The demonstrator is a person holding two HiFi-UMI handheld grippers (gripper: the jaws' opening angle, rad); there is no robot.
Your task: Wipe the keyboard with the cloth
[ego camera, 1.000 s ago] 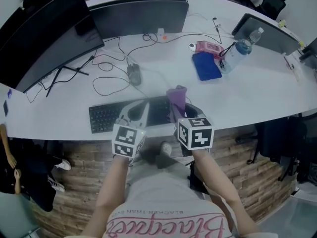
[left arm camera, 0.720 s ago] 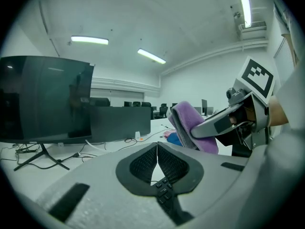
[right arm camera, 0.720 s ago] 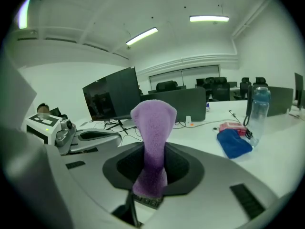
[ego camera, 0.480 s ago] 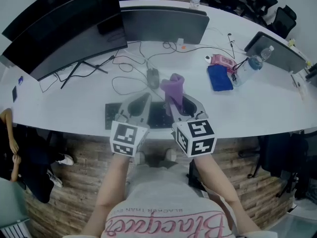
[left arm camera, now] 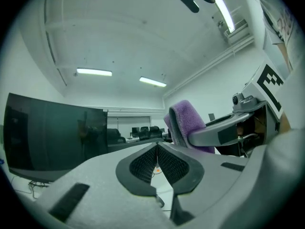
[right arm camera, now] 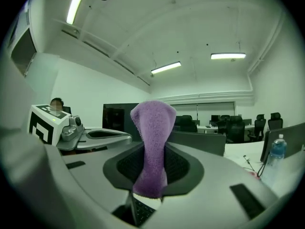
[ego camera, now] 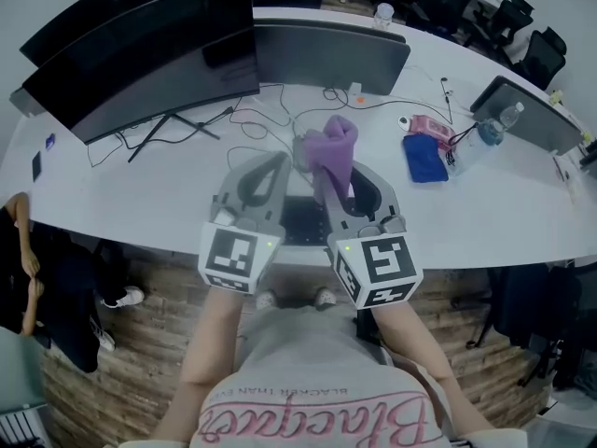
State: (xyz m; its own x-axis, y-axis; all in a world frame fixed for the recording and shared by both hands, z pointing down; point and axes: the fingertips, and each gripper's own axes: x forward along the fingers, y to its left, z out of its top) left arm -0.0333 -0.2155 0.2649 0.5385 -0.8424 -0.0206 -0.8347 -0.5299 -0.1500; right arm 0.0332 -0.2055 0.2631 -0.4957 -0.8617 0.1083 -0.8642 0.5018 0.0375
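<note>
Between the right gripper's jaws a purple cloth stands clamped. Under them that view shows keyboard keys, mostly covered in the head view. The left gripper's jaws are together, empty.

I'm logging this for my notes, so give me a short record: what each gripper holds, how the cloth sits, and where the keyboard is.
left gripper: jaws together, nothing between them
right gripper: shut on purple cloth
purple cloth: stands up out of the jaws
keyboard: on white desk, mostly hidden behind both grippers
</note>
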